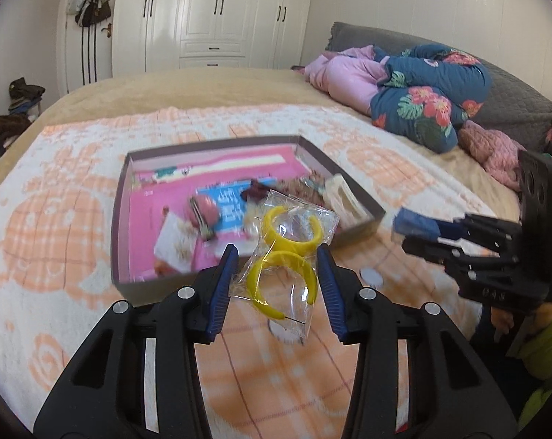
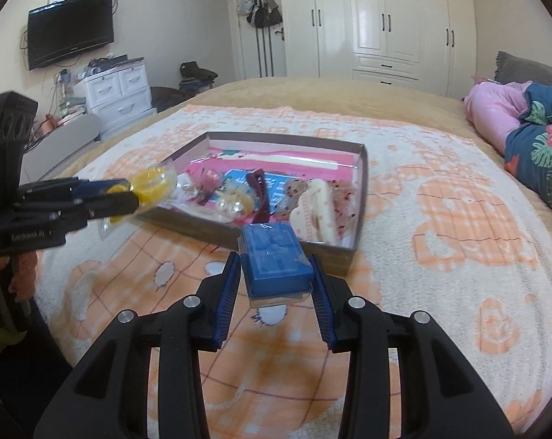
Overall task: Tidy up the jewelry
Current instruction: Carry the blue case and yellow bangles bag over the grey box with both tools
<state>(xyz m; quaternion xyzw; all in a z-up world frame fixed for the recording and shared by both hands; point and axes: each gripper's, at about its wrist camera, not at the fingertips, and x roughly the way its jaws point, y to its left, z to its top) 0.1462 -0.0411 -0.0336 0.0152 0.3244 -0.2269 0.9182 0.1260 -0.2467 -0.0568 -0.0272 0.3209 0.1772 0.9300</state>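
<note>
landmark: shallow cardboard box, open-topped, on the orange-and-cream blanket of the bed; everything below is placed relative to it.
left gripper: pinches a clear packet of yellow rings between its blue pads, lifted off the blanket, just in front of the box's near wall at its left corner as seen from the right wrist.
right gripper: clamped on a small blue case in clear wrap, also off the blanket, hovering over the near wall towards the box's right end.
key relation: box lies straight ahead of and slightly below both grippers; its long axis runs across their line of reach, so either load likely only needs to go forward over the near wall and down.
nearer hand: right looks marginally closer to open floor space in the box, though fisheye distortion makes that hard to call.
packet axis: long side runs roughly along the left fingers, rings stacked one beyond the other.
count, yellow rings: two in the packet.
count, blue case: one.
count, boxes: one.
count, items inside box: about six or seven, including a cream hair clip, a dark red piece and a pink piece; blur prevents an exact tally.
count, grippers: two, both loaded.
</note>
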